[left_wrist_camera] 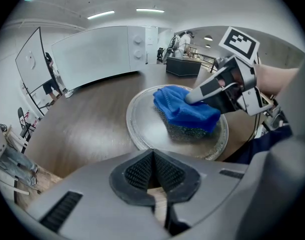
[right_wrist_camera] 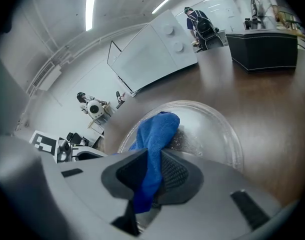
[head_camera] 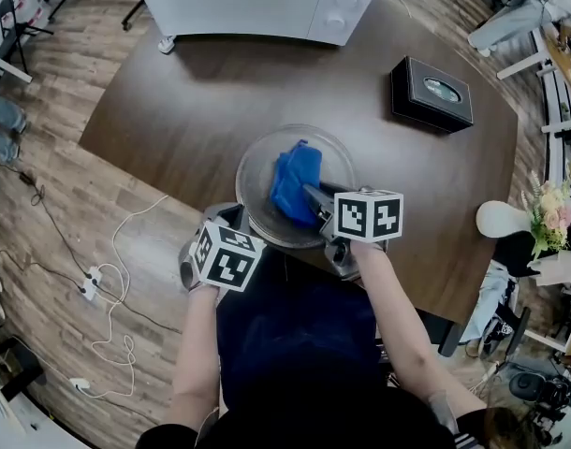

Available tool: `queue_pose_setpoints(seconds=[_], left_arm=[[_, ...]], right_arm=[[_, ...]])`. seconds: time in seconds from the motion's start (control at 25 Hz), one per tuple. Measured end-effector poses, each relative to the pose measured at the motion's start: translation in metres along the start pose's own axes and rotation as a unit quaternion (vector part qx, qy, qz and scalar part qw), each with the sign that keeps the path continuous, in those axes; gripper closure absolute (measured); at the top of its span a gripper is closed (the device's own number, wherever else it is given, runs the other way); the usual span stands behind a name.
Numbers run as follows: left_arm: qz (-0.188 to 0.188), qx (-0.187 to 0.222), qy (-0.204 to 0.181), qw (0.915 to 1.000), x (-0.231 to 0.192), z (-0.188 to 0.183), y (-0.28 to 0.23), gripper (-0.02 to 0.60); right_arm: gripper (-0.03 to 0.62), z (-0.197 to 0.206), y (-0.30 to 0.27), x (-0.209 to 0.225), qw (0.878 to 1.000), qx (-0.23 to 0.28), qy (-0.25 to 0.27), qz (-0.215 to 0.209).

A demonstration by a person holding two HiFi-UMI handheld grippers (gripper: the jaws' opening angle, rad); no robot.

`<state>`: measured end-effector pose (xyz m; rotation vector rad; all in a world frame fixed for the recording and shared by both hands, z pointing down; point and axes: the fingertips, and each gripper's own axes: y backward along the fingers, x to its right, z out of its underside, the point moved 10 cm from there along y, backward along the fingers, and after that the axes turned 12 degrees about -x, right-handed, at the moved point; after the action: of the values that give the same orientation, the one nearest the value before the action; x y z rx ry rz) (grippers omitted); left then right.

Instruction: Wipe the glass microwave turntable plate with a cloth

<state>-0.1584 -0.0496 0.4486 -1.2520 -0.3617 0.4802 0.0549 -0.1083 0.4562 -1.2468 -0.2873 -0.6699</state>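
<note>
The round glass turntable plate (head_camera: 257, 171) lies on the dark wooden table near its front edge. A blue cloth (head_camera: 295, 181) rests bunched on the plate's middle, and my right gripper (head_camera: 314, 199) is shut on its near end, pressing it onto the glass. In the right gripper view the cloth (right_wrist_camera: 155, 134) runs up between the jaws over the plate (right_wrist_camera: 217, 134). My left gripper (head_camera: 231, 221) sits at the plate's near-left rim. The left gripper view shows those jaws (left_wrist_camera: 152, 156) shut with nothing seen between them, just short of the plate (left_wrist_camera: 147, 126) and the cloth (left_wrist_camera: 185, 109).
A white microwave (head_camera: 267, 3) stands at the table's far edge. A black box (head_camera: 431, 92) sits at the right rear. A white vase (head_camera: 505, 218) with flowers stands off the table's right side. Cables lie on the floor at left.
</note>
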Motion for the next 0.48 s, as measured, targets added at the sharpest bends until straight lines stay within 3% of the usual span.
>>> queue_pose_setpoints(seconds=[0.24, 0.48], left_arm=[[0.000, 0.001, 0.000, 1.0000, 0.000, 0.000, -0.001, 0.578], [0.002, 0.001, 0.002, 1.0000, 0.000, 0.001, -0.001, 0.578]], right_arm=[[0.533, -0.001, 0.023, 0.025, 0.999, 0.018, -0.011, 0.042], [0.533, 0.000, 0.040, 0.043, 0.997, 0.036, -0.032, 0.058]])
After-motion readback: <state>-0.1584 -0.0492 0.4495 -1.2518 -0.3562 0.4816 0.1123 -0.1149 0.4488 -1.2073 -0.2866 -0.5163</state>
